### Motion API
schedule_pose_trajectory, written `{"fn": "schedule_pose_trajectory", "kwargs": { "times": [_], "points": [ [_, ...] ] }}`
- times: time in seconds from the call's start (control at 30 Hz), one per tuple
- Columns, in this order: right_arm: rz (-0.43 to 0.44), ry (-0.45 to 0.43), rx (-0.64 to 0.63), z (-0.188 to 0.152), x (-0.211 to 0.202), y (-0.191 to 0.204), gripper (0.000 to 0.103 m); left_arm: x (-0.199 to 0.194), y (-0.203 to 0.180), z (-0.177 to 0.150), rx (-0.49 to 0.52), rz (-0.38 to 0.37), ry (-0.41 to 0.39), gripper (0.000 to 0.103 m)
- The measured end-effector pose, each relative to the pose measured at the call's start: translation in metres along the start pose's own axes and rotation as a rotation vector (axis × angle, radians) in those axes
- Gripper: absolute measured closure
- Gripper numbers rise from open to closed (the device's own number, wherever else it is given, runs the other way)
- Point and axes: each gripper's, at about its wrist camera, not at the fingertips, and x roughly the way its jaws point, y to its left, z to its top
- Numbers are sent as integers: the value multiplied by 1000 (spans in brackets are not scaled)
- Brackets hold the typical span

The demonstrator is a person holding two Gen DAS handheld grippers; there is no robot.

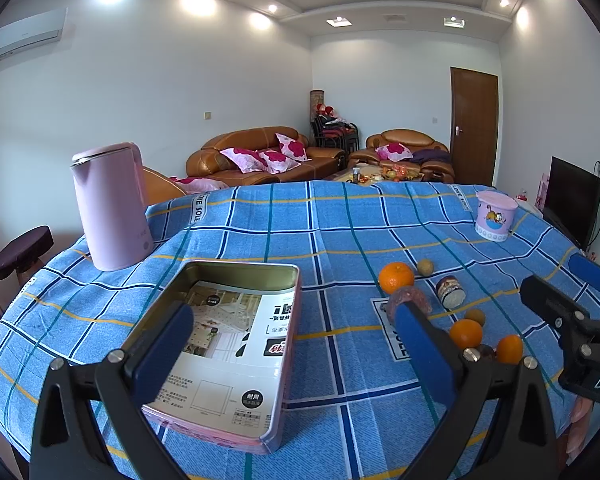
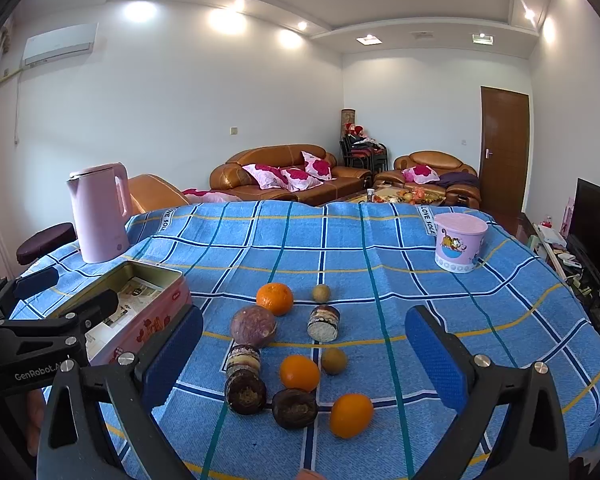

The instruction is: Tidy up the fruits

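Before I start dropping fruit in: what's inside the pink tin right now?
Only a printed paper sheet lies flat inside the pink tin; no fruit shows there. The left gripper's finger hides the near left part of the floor, so that patch is unconfirmed.

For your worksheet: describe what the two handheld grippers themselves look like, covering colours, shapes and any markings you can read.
Both grippers are alike. The left gripper and the right gripper each have two black angular plastic arms with triangular cut-outs, silver screws at the joints, and flat blue textured pads on the fingers. White lettering on the left gripper's body reads "GenRobot.A..."; on the right gripper's, "DAS..." shows. No sleeves or cables are visible.
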Motion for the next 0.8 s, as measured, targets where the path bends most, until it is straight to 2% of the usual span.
{"fn": "schedule_pose_trajectory", "kwargs": {
  "times": [0.8],
  "points": [
    [6, 9, 3, -5, 1, 2, 1, 1, 2, -1, 2, 2, 3, 0]
  ]
}}
